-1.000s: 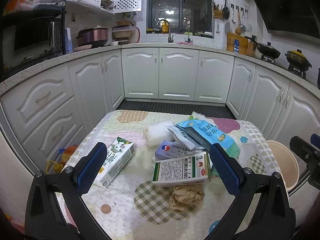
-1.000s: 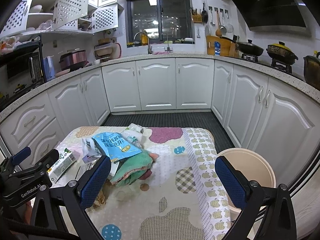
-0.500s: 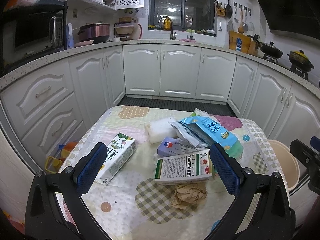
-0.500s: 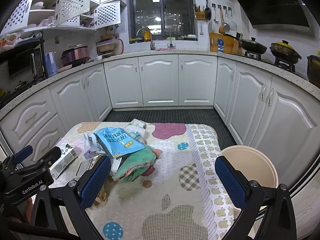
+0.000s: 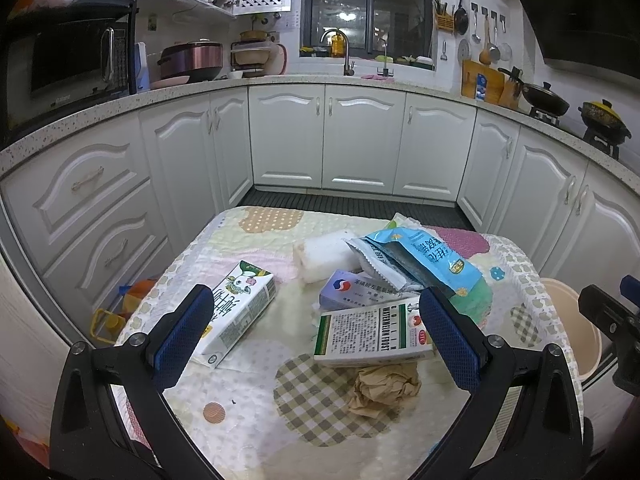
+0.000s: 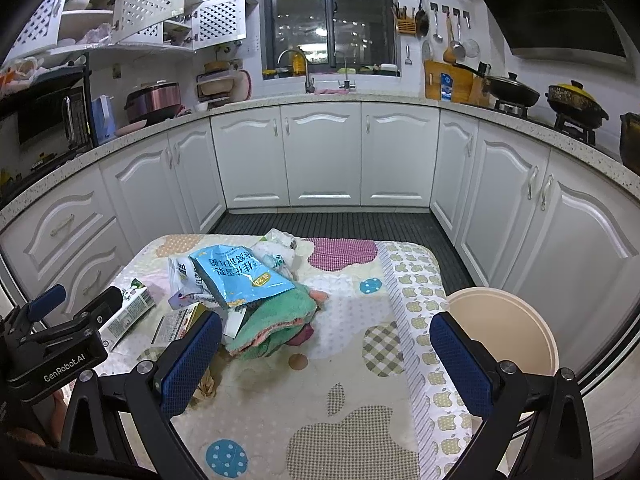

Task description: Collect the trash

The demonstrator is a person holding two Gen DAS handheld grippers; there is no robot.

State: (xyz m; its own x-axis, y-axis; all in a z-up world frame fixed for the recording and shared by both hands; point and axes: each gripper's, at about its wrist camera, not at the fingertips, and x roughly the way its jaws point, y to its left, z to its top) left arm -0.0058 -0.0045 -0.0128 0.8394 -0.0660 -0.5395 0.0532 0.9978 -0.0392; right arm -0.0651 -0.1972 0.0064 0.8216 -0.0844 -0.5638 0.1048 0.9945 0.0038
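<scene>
Currently both idle: left gripper (image 5: 316,334) spread wide, empty; right gripper (image 6: 326,360) same. Crumpled paper ball (image 5: 383,387) on table (image 5: 256,384), just ahead between left fingers, touching medicine box (image 5: 372,334). Probably light, soft, crushable; pinch across its middle. Milk carton (image 5: 236,314) beside left finger: stiff, grip narrow sides. Bin (image 6: 504,330) beyond right finger.

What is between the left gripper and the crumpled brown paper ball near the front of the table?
Nothing visible. The left gripper is open above the table, and the crumpled paper ball lies uncovered on the cloth below it. The green-and-white box lies just behind the ball, at its far edge, not over it.
</scene>
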